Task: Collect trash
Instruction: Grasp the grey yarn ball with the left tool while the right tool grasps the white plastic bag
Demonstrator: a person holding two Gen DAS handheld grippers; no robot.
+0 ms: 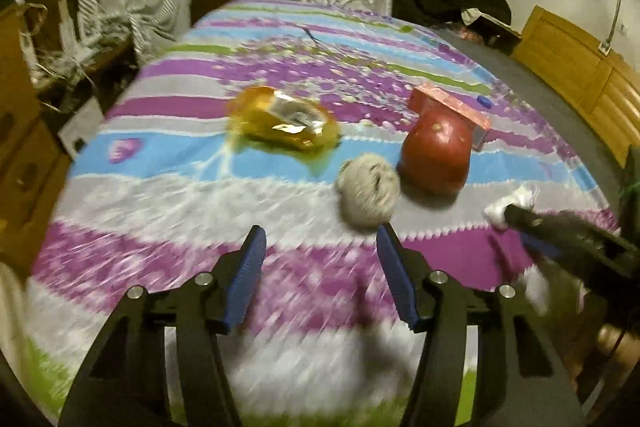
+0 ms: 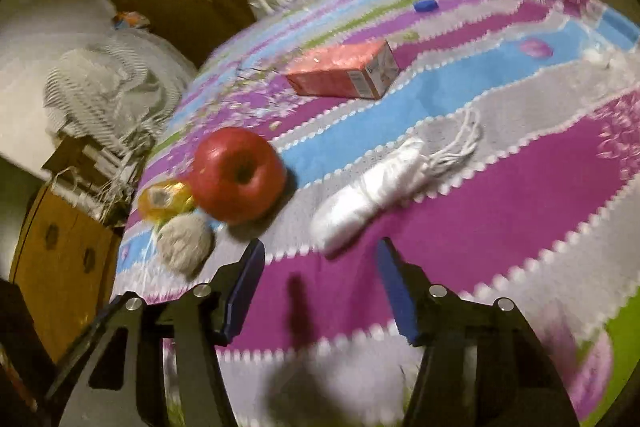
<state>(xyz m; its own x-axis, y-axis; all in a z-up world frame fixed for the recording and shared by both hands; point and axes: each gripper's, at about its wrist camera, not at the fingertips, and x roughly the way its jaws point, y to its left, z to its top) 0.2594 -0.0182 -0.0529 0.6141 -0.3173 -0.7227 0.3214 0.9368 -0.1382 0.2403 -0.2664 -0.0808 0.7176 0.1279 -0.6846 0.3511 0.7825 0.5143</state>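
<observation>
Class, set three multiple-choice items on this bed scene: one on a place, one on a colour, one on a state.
1. The crumpled grey paper ball lies:
A. beside the round red apple
B. on the pink cardboard carton
C. on the floor

2. The small bottle cap is:
A. green
B. blue
C. black

3. The left hand-held gripper is:
A. shut on the apple
B. shut on paper
C. open, holding nothing

Answers: 1 A, ball and apple lie close together on the striped bedspread; 2 B, it shows blue; 3 C, only bedspread shows between its fingers.
</observation>
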